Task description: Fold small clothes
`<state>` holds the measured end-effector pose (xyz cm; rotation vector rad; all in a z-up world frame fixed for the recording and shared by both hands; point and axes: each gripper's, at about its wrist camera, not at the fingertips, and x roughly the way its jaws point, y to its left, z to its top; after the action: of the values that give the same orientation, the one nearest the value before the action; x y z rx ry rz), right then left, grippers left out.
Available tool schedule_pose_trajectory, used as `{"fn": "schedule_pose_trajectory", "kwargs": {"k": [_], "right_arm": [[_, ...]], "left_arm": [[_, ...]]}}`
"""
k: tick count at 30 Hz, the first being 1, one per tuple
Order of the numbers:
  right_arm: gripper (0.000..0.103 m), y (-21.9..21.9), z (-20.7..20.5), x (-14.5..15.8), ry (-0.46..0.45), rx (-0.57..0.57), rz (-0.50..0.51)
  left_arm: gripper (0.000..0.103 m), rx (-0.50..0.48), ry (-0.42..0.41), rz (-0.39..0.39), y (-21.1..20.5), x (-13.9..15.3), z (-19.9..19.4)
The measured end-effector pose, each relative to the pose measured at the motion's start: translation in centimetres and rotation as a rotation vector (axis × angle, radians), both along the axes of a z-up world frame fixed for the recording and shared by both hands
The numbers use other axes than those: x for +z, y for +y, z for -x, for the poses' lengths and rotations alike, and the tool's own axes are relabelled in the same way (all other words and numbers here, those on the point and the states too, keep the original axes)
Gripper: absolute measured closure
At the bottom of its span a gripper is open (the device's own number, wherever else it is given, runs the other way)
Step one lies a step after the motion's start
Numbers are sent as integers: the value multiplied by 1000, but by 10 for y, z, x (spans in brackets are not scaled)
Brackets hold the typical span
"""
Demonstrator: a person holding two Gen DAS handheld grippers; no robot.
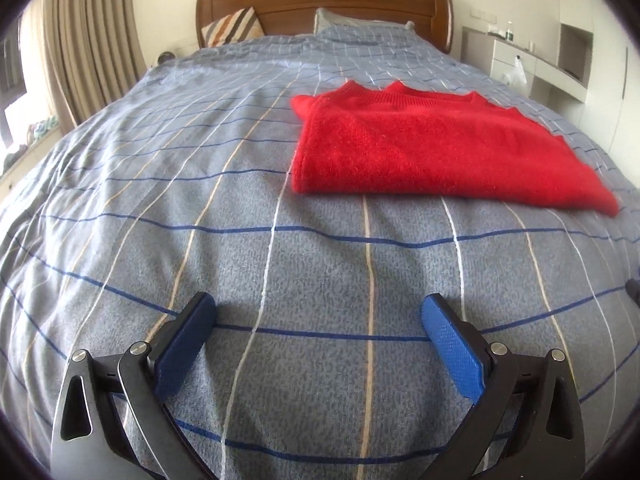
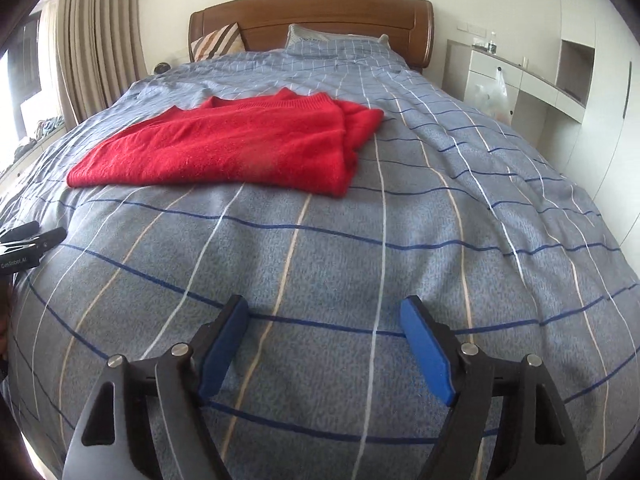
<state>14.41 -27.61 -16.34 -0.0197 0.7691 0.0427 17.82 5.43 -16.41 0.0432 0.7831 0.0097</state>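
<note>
A red knitted sweater (image 1: 432, 144) lies folded into a flat rectangle on the blue checked bedspread (image 1: 200, 200). In the right wrist view the sweater (image 2: 240, 148) sits up and to the left, with a folded layer bunched at its right edge. My left gripper (image 1: 318, 312) hovers over bare bedspread well short of the sweater, jaws wide open and empty. My right gripper (image 2: 324, 312) also stands open over the bedspread (image 2: 440, 220) with nothing between its blue pads. The left gripper's black body (image 2: 28, 244) shows at the right wrist view's left edge.
A wooden headboard (image 1: 320, 4) and pillows (image 1: 232, 26) stand at the far end. Beige curtains (image 1: 92, 32) hang on the left. A white desk unit (image 1: 520, 60) with a plastic bag (image 2: 494, 94) stands on the right.
</note>
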Motion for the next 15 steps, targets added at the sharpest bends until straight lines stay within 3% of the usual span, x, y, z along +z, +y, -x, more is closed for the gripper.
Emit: {"fn": "schedule_pose_trajectory", "kwargs": {"k": [15], "right_arm": [[19,0,-3,-7,5,-6,-5]], "left_arm": [[0,0,-15,-30,-4,-4,5]]}}
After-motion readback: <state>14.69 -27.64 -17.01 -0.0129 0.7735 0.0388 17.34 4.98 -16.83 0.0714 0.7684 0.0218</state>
